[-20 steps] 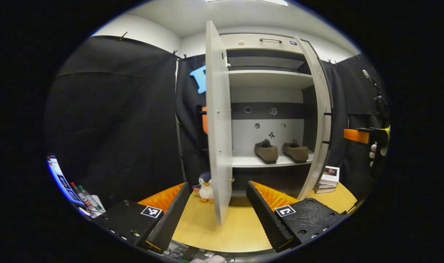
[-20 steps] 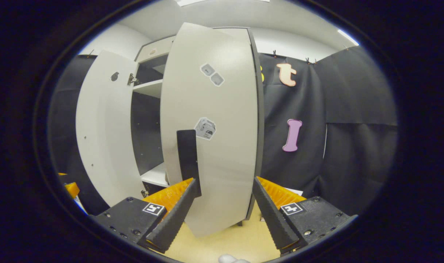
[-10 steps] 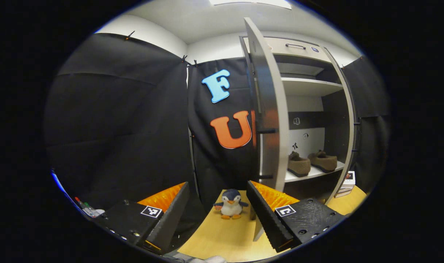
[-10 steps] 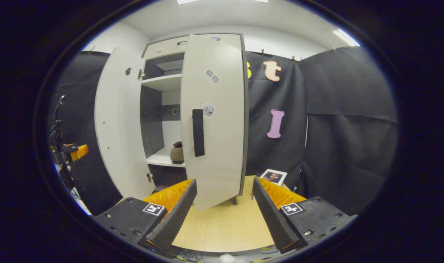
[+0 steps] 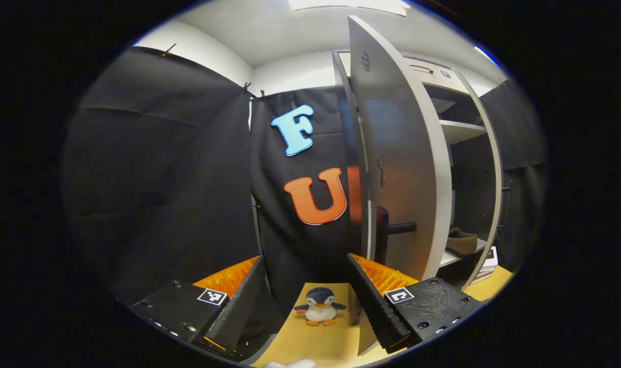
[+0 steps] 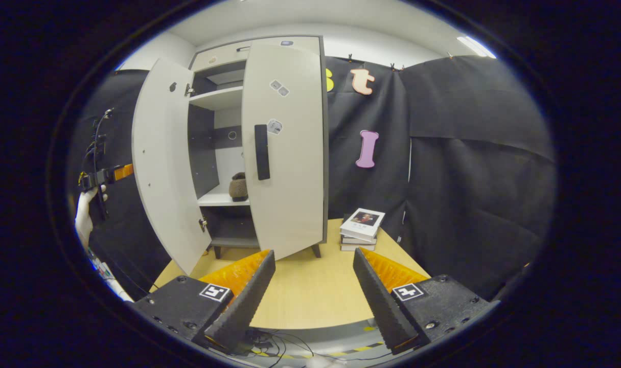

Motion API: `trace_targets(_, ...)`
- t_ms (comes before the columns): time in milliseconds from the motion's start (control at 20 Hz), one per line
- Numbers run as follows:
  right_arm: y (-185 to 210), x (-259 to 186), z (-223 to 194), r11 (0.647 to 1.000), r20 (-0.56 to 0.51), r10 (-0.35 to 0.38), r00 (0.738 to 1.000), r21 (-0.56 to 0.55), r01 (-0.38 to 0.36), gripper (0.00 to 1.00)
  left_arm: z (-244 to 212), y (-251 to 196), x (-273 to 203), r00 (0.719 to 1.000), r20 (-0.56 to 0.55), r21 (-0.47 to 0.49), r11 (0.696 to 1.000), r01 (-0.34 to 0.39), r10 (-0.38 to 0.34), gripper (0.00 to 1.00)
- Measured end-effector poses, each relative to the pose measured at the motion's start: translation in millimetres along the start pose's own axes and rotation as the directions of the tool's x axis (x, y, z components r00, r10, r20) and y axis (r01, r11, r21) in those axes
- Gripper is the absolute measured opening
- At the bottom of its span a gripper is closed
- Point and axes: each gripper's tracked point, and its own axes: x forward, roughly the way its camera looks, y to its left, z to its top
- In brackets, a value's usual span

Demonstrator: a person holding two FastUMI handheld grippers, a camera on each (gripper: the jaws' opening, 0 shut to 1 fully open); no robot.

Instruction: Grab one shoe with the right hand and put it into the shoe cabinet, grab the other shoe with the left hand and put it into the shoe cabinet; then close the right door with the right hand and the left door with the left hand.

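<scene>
Both my grippers are spread wide with nothing in them. My left gripper (image 5: 306,296) sits low over the wooden floor (image 5: 315,340), a little penguin plush (image 5: 319,306) right between the fingers, with the outer face of the left door (image 5: 402,168) and its dark handle (image 5: 387,232) just past it. Behind that door's edge a brown shoe (image 5: 462,241) sits on the cabinet shelf (image 5: 451,257). My right gripper (image 6: 314,286) hangs back from the shoe cabinet (image 6: 254,148): right door (image 6: 284,148) nearly closed, left door swung out, a shoe visible in the gap. A stack of books (image 6: 361,229) lies beside the cabinet.
</scene>
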Motion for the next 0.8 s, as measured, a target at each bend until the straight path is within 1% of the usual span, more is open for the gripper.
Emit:
trace_targets(50, 0, -3, 1, 1.000, 0.003, 0.001, 1.000, 0.005, -0.001, 1.00, 0, 0, -1, 1.000, 0.000, 0.008, 1.000, -0.003, 0.003, 0.96)
trace_targets(100, -1, -3, 3, 1.000, 0.007, 0.003, 1.000, 0.008, -0.003, 1.00, 1, 0, 0, 1.000, 0.009, 0.013, 1.000, -0.006, 0.005, 0.93)
trace_targets(200, -2, -5, 5, 1.000, 0.013, 0.005, 1.000, 0.006, -0.005, 1.00, 0, -4, -3, 1.000, 0.008, 0.006, 1.000, 0.001, -0.001, 0.93)
trace_targets(300, -5, -4, 6, 1.000, 0.015, -0.005, 1.000, -0.025, 0.005, 1.00, -1, -8, -7, 1.000, 0.013, 0.045, 0.999, -0.005, 0.004, 0.91)
trace_targets(350, -4, -5, 6, 0.999, 0.013, 0.001, 1.000, -0.036, -0.001, 1.00, 0, -9, -8, 1.000, 0.019, 0.059, 0.998, -0.013, 0.011, 0.91)
trace_targets(400, -1, -5, 9, 0.999, 0.016, 0.014, 1.000, -0.032, -0.014, 1.00, 0, -12, -9, 1.000, 0.020, 0.061, 0.998, -0.015, 0.013, 1.00)
trace_targets(450, 1, -6, 11, 0.999, 0.019, 0.026, 0.999, -0.027, -0.025, 1.00, 1, -14, -9, 1.000, 0.018, 0.057, 0.998, -0.016, 0.015, 0.90)
trace_targets(500, 1, -6, 12, 0.999, 0.021, 0.031, 0.999, -0.026, -0.031, 1.00, 1, -16, -11, 1.000, 0.015, 0.046, 0.999, -0.017, 0.016, 0.99)
trace_targets(550, 0, -8, 14, 0.999, 0.027, 0.035, 0.999, -0.024, -0.034, 1.00, 1, -20, -12, 1.000, 0.013, 0.030, 0.999, -0.016, 0.016, 0.99)
trace_targets(600, 0, -9, 16, 0.999, 0.033, 0.037, 0.999, -0.022, -0.037, 1.00, -1, -25, -12, 1.000, 0.011, 0.017, 1.000, -0.012, 0.011, 0.88)
trace_targets(800, -8, -10, 18, 0.999, 0.034, 0.037, 0.999, -0.019, -0.037, 1.00, 2, -51, -16, 1.000, 0.013, 0.024, 1.000, 0.013, -0.014, 0.88)
